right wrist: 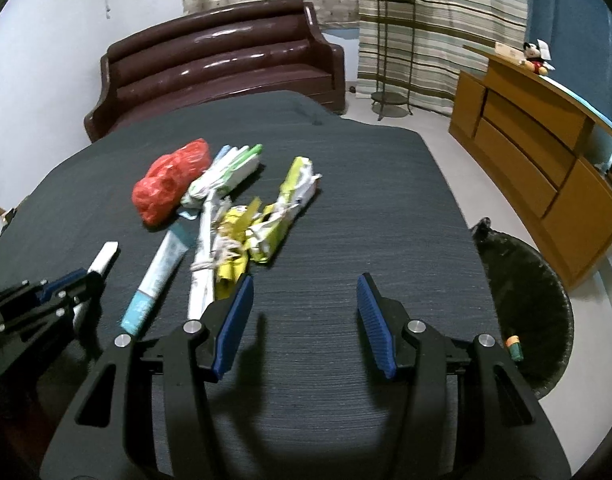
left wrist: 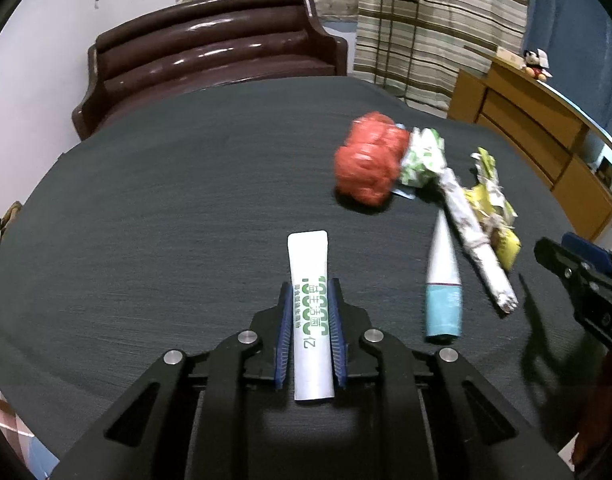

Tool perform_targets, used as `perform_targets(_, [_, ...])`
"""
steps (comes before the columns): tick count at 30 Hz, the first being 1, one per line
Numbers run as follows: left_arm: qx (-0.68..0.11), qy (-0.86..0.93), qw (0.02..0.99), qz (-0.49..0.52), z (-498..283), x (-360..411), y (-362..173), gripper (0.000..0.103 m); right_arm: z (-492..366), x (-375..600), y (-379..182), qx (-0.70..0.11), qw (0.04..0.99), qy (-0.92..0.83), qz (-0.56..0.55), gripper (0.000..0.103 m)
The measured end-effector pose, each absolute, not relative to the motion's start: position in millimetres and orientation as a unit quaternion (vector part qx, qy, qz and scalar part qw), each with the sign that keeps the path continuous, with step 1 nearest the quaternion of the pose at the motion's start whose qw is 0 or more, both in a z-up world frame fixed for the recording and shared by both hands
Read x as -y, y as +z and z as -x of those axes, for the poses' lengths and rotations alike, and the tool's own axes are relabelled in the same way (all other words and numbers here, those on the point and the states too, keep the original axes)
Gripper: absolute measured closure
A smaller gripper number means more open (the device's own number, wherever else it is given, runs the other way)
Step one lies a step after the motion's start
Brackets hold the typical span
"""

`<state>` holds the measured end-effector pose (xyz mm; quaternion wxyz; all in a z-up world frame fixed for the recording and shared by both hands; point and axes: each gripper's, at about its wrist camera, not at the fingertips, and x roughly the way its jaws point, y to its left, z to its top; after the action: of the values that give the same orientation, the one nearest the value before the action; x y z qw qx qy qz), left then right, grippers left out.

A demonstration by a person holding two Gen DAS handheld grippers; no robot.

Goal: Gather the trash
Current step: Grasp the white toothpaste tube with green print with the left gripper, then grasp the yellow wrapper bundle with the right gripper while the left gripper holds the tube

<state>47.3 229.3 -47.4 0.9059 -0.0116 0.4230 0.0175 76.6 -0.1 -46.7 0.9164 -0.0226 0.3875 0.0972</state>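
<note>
A dark brown sofa [right wrist: 217, 60] backs against a pale wall. Striped curtains [right wrist: 446, 20] hang behind, perhaps covering a window. A wooden cabinet [right wrist: 538, 152] stands right.

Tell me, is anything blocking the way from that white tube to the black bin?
Nothing visible blocks it. The left gripper has its jaws shut on the white tube; the other trash lies partly between it and the black bin, easily passed by lifting.

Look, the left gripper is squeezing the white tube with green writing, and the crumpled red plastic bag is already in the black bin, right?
Not quite. The left gripper does squeeze the white tube with green writing, but the crumpled red plastic bag lies on the dark table, not in the black bin. The right wrist view shows it.
</note>
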Motion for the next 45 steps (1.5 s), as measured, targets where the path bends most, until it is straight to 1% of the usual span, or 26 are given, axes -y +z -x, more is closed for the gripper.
perform_targets(5, [-0.420, 0.037, 0.907, 0.024, -48, -248, -44, 0.084, -79, -9, -45, -0.389, 0.915, 0.105, 0.027, 0.051])
perform_targets(11, [-0.417, 0.052, 0.907, 0.032, -51, -262, -44, 0.084, -84, -25, -44, -0.389, 0.912, 0.123, 0.040, 0.055])
perform_targets(14, [-0.418, 0.058, 0.906, 0.036, -52, -267, -45, 0.084, -87, -30, -47, -0.394, 0.909, 0.125, 0.047, 0.062])
perform_targets(16, [-0.419, 0.062, 0.905, 0.039, -56, -268, -44, 0.084, -90, -32, -50, -0.402, 0.905, 0.127, 0.048, 0.070])
perform_targets(18, [-0.420, 0.065, 0.904, 0.040, -58, -271, -45, 0.084, -91, -35, -54, -0.408, 0.903, 0.130, 0.050, 0.072])
perform_targets(21, [-0.423, 0.066, 0.902, 0.045, -59, -273, -47, 0.084, -93, -37, -55, -0.410, 0.900, 0.134, 0.054, 0.085])
perform_targets(36, [-0.422, 0.063, 0.903, 0.048, -60, -275, -50, 0.084, -80, -38, -43, -0.380, 0.912, 0.138, 0.072, 0.087])
perform_targets(40, [-0.422, 0.062, 0.903, 0.049, -58, -278, -50, 0.084, -73, -35, -42, -0.383, 0.909, 0.142, 0.080, 0.087])
perform_targets(45, [-0.422, 0.065, 0.903, 0.049, -58, -278, -49, 0.084, -68, -22, -54, -0.404, 0.901, 0.136, 0.083, 0.086])
